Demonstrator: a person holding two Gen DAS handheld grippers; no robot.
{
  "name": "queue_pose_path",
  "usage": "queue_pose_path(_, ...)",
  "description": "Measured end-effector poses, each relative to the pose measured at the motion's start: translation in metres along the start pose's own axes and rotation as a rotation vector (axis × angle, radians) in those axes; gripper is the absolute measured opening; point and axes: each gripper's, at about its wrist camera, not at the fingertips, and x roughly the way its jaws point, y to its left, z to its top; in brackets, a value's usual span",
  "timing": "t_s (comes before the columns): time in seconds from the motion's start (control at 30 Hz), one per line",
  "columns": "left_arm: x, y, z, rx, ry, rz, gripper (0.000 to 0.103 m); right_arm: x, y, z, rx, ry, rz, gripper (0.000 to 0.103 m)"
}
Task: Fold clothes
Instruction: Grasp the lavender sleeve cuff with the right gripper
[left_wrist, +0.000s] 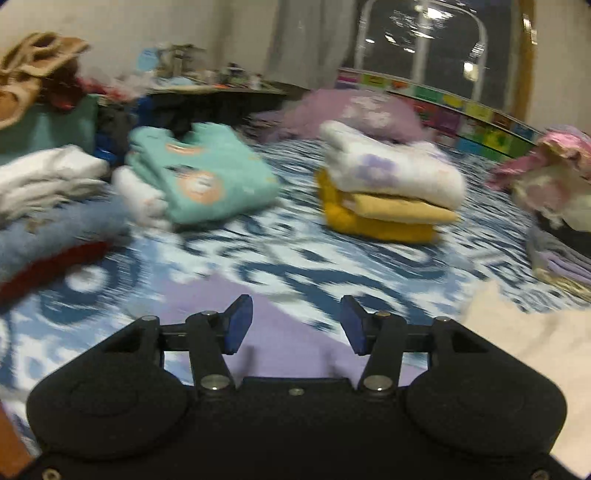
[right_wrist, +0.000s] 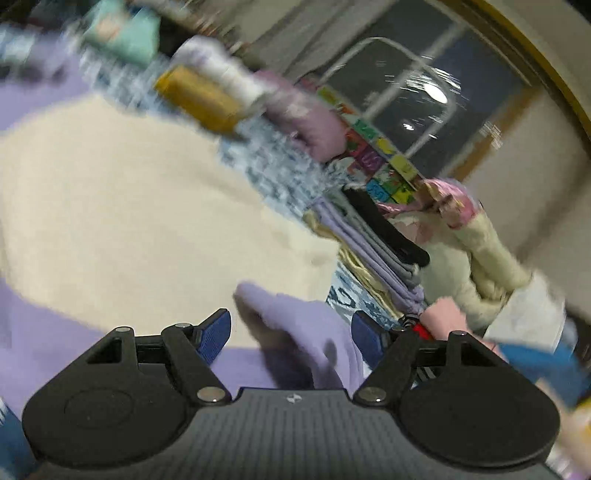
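My left tongs (left_wrist: 296, 323) are spread wide and hold nothing, held low and level over the bed (left_wrist: 258, 254) with its blue-and-white patterned cover. Straight under them lies the lilac garment (left_wrist: 280, 332), flat on the cover, with a cream cloth (left_wrist: 535, 350) beside it at 3 o'clock. Farther out, at 11 o'clock, sits a folded mint top (left_wrist: 201, 173); at 1 o'clock a stack of folded clothes (left_wrist: 388, 188), white on top of yellow. Folded white and blue pieces (left_wrist: 48, 206) lie at 9 o'clock.

My right tongs (right_wrist: 291, 338) are tilted, so the room leans in that view. They are spread too, and a raised fold of the lilac garment (right_wrist: 306, 325) stands between the two blue pads (right_wrist: 216, 334); it appears to touch the right-hand pad, but the blur keeps me from telling whether it is gripped. The cream cloth (right_wrist: 129, 206) spreads from 12 to 10 o'clock, and a pile of folded lilac and grey pieces (right_wrist: 373, 251) lies at 1 o'clock
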Motion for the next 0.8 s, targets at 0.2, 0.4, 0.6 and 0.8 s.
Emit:
queue_pose_path(0.2, 0.003, -0.033, -0.01, 0.082, 0.007, -0.062, 0.051, 0.023, 0.015, 0.007, -0.174, 0.065, -0.017, 0.035)
queue_pose_path(0.4, 0.002, -0.034, -0.008, 0.042, 0.009, -0.096, 0.051, 0.014, -0.049, 0.008, 0.236, 0.071, -0.016, 0.018)
queue_pose_path(0.6, 0.003, -0.04, -0.008, 0.013, 0.021, -0.134, 0.051, -0.014, -0.154, -0.06, 0.948, 0.004, -0.005, 0.018)
queue_pose_path(0.8, 0.005, -0.052, -0.009, -0.003, 0.032, -0.17, 0.051, -0.031, -0.201, -0.146, 1.391, -0.085, 0.062, 0.018)
